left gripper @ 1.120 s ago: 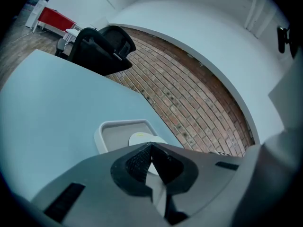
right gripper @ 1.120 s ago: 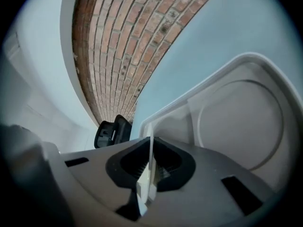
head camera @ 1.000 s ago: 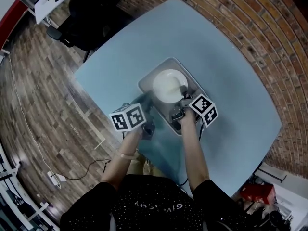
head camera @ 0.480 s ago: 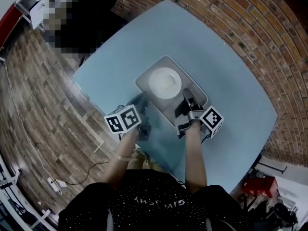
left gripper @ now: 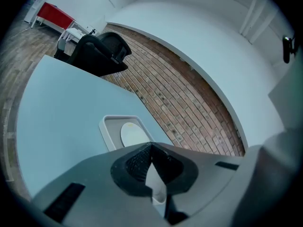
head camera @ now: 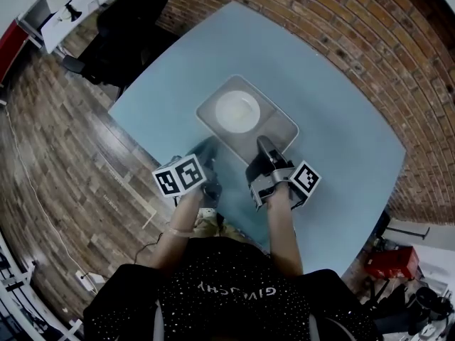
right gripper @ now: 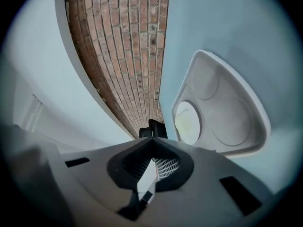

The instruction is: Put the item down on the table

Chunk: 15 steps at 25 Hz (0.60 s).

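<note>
The left tongs [left gripper: 151,146] are squeezed shut, with nothing between the tips. The right tongs [right gripper: 152,139] are squeezed shut too, and they hold nothing. Both are turned toward the tray [head camera: 276,124]. From the head view, the left tongs hang over the table [head camera: 334,112] just beside the tray's near left side. The right tongs sit at the tray's near edge. They do not grip any part of it.

The tray is gray. It lies flat on the table, about in the middle. No tongs hold it. It has round hollows in it. A white plate [head camera: 237,111] sits in the hollow farthest from the person. The other hollows [right gripper: 231,122] have nothing in them.

The table is pale blue and smooth. Only the tray lies on it.

On the right and far sides of the tray, past the table's edge, the floor is red brick [head camera: 355,34]. On the left side of the tray, the floor is brown wood planks [head camera: 64,155]. A thin cord [head camera: 32,176] runs along the wood. A black chair [head camera: 131,34] stands by the table's far left corner, well away from the tray. Behind the chair there is a white desk [head camera: 82,2]. In the left gripper view, a red thing [left gripper: 54,15] stands past the chair by a white wall [left gripper: 213,37]. A red box [head camera: 387,263] sits on the floor near the person's right side.
</note>
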Each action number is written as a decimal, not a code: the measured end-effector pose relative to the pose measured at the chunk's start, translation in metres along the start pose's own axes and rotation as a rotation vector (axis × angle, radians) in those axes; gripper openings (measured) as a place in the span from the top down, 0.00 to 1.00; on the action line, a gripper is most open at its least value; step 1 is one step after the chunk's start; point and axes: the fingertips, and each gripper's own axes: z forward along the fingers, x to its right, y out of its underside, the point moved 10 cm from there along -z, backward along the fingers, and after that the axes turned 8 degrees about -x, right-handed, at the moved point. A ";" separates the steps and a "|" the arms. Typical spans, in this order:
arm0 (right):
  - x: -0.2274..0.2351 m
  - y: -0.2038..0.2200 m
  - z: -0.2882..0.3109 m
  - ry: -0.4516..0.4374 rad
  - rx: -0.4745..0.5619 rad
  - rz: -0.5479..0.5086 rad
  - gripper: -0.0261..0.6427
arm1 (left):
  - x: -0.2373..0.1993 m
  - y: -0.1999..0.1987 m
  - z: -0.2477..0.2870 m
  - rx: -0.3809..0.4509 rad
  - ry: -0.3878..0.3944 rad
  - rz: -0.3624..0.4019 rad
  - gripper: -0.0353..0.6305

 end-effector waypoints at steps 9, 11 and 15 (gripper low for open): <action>-0.001 0.003 0.000 0.025 -0.006 -0.023 0.94 | 0.003 0.005 -0.001 -0.006 0.010 -0.001 0.93; 0.000 0.003 -0.001 0.033 -0.005 -0.018 0.94 | 0.004 0.005 -0.001 -0.004 0.009 -0.002 0.93; 0.002 0.002 -0.001 0.045 -0.011 -0.017 0.94 | 0.006 0.005 -0.001 0.003 0.002 -0.006 0.93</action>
